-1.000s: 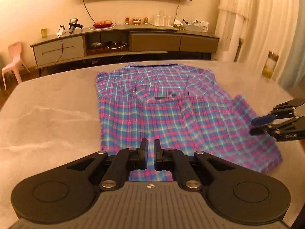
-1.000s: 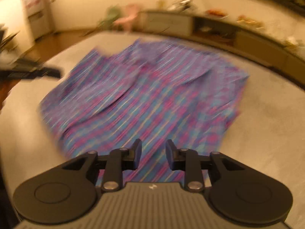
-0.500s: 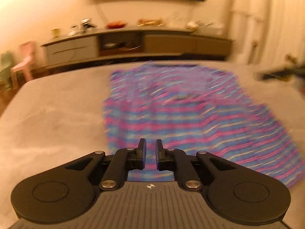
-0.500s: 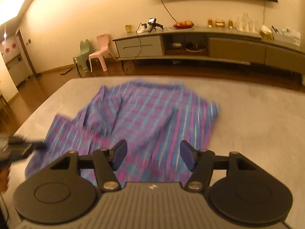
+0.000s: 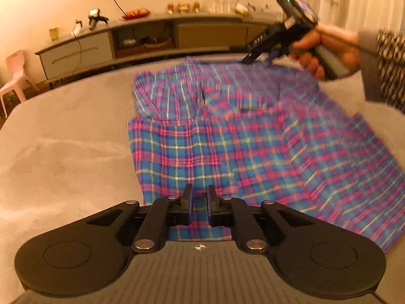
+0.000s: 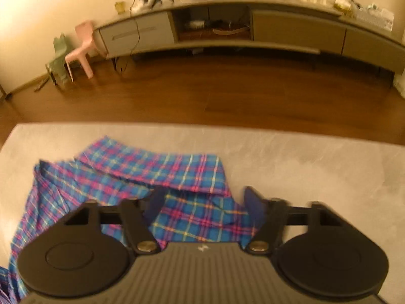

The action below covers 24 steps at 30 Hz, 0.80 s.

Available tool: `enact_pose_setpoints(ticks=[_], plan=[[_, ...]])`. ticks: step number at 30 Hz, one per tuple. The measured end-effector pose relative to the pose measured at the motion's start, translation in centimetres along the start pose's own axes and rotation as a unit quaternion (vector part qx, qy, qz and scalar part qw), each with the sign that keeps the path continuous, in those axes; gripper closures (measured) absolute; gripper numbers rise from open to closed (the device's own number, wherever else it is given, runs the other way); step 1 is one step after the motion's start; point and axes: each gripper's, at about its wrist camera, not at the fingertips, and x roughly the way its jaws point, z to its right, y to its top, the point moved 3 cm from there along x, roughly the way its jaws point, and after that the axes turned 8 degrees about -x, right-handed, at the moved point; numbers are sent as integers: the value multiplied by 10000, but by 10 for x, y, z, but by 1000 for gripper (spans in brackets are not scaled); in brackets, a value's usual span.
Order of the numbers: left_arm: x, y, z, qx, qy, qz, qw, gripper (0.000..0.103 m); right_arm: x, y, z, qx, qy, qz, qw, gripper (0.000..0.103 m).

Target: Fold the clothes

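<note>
**Q:** What's moved?

**A:** Swinging across, my right gripper now hangs over the plaid shirt's far collar end; its fingers, just closing, look clear of cloth, though blurred. My left gripper, near-shut, holds nothing.

**Q:** Progress?

**A:** Early. The shirt lies mostly spread on the grey surface; a long sideboard stands behind.

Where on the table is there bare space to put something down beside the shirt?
The table is bare left of the plaid shirt, up to its far edge. In the right wrist view, a bare strip lies beyond the collar and to its right. The right side is crowded: right gripper and hand hover there.
</note>
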Motion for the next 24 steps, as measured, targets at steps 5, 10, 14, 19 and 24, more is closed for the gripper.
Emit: enact_pose_setpoints(ticks=[5,10,14,19,24], plan=[[10,1,-5,-188,-80,-134,9997,93,-41,-14,-21,-411,120,349,9985,99],[9,2,-20,-818,-252,-223,9961,93,-184,-61,-70,-1136,579,1603,9788,99],[1,0,-46,-1873,-373,-340,9810,93,-314,-156,-115,-2021,861,2385,9460,99],[-20,-15,-87,-3362,-684,-378,9385,93,-351,-296,-126,-2454,416,1794,9518,99],[-32,-31,-106,-4067,-947,-393,9078,93,-325,-350,-118,-2308,-163,1136,9662,95]])
